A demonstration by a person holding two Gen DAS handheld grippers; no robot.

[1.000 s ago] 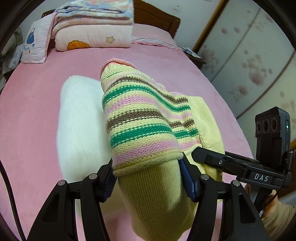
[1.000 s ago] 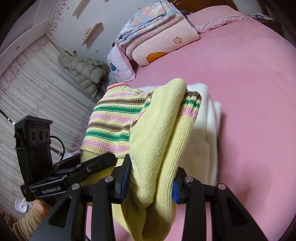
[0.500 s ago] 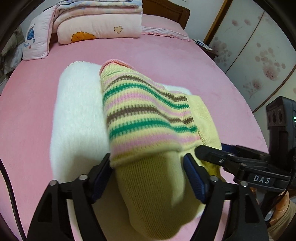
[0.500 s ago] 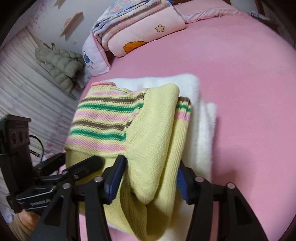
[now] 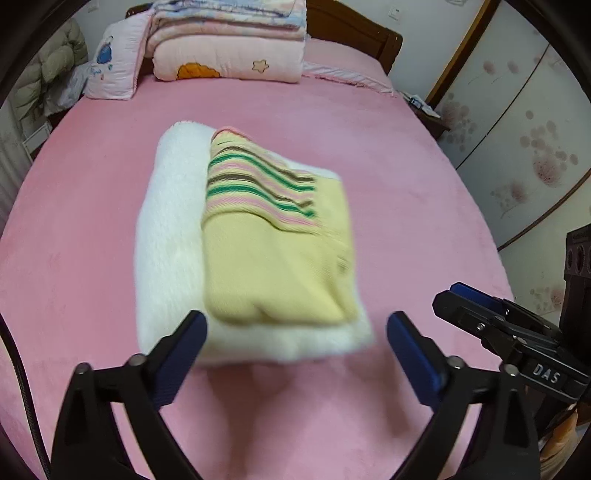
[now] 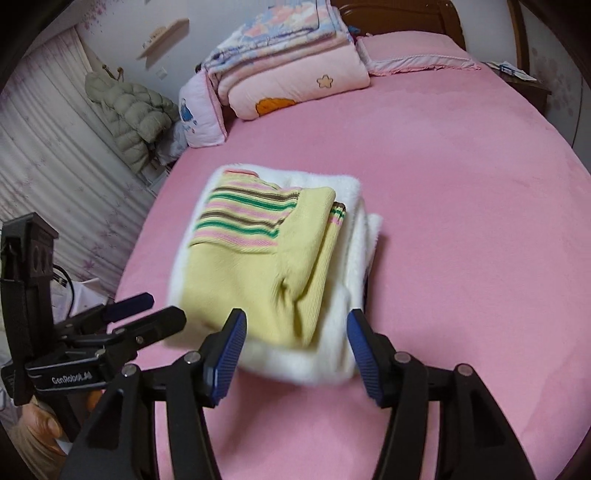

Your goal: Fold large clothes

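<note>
So on my feed the left gripper (image 5: 293,334) is spread wide with nothing between the blue pads (image 5: 413,354); its jaws have just been opening and the sweater is out of them. My right gripper (image 6: 295,345) is let go too, pads clear of the cloth and only framing the near edge of the pile, and it widened within the last second as well. Both views are smeared with motion blur, so the knit texture near the fingers is mush. The folded yellow sweater (image 5: 273,258), with its green, pink and brown stripes, lies on top of a folded white fluffy garment (image 5: 170,236), and the pair sits mid-bed on the pink bedspread (image 5: 406,184). I can't tell how many layers the white one has; the right view only shows a stepped edge on its right side. Each camera catches the other gripper at the frame edge, cut off: "DAS" is readable on the one in the left view, something like "GenRobot.AI" on the one in the right view, though that print is tiny. Farther back there's a stack of folded quilts (image 6: 295,70) at the headboard (image 5: 354,33), a pillow (image 6: 201,114) with a blue cartoon and writing too small to read, and a grey puffer jacket (image 6: 133,114) hanging by the curtain.
</note>
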